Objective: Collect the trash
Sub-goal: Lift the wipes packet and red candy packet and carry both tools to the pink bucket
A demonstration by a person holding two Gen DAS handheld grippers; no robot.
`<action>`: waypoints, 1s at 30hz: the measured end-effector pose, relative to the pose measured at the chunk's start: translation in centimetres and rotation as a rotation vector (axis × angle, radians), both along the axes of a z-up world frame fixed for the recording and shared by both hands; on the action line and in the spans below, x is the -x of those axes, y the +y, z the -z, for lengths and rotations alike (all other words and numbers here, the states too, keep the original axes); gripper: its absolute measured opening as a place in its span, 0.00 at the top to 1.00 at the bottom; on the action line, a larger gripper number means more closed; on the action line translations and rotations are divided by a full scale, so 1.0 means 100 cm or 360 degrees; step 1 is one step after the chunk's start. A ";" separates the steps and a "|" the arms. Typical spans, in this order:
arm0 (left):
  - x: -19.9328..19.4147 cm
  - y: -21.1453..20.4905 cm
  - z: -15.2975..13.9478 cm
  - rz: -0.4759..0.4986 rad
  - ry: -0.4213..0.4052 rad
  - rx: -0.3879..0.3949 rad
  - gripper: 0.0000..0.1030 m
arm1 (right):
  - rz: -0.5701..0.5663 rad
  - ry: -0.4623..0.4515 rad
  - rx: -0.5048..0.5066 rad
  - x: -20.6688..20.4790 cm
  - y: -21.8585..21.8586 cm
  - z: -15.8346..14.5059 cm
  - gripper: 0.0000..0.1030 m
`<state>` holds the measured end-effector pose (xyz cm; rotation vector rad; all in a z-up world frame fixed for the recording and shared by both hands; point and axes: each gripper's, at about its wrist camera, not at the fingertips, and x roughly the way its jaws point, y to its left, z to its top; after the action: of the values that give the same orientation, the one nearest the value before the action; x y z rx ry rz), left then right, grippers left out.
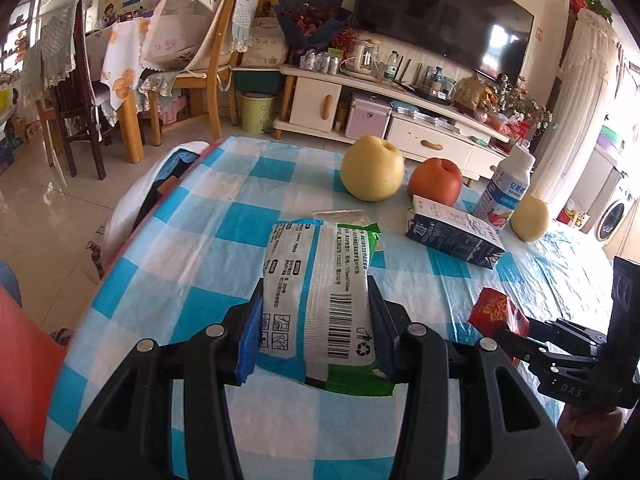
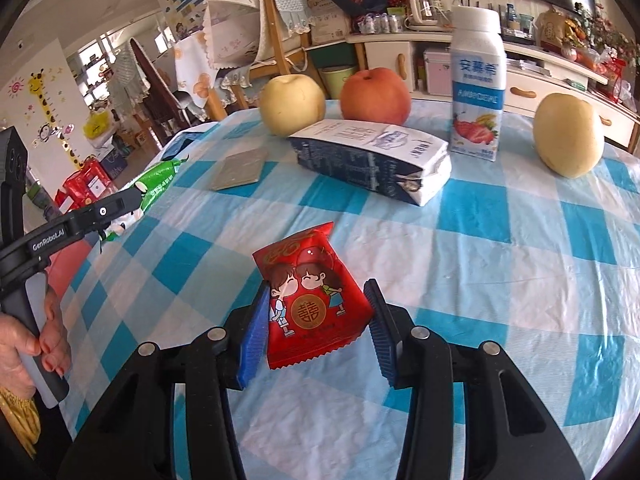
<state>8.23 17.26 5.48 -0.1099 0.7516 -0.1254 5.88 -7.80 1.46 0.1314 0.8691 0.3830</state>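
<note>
Bare blue-and-white checked table lies open ahead; beyond, a flattened dark-blue carton, white yogurt bottle and three round fruits block passage.

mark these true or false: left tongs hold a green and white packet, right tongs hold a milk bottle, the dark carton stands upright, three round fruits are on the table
1. The left tongs hold a green and white packet. True.
2. The right tongs hold a milk bottle. False: they grip a red packet; the bottle stands apart on the table.
3. The dark carton stands upright. False: it lies on its side.
4. Three round fruits are on the table. True: two yellow, one orange-red.
</note>
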 end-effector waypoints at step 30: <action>0.032 0.110 -0.035 -0.0583 -0.0158 -0.0061 0.54 | -0.0178 -0.0108 -0.0105 0.036 0.136 -0.026 0.55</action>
<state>5.03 28.29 8.95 -0.2015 0.6238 0.2305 2.33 5.80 4.02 0.1303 0.7990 0.5182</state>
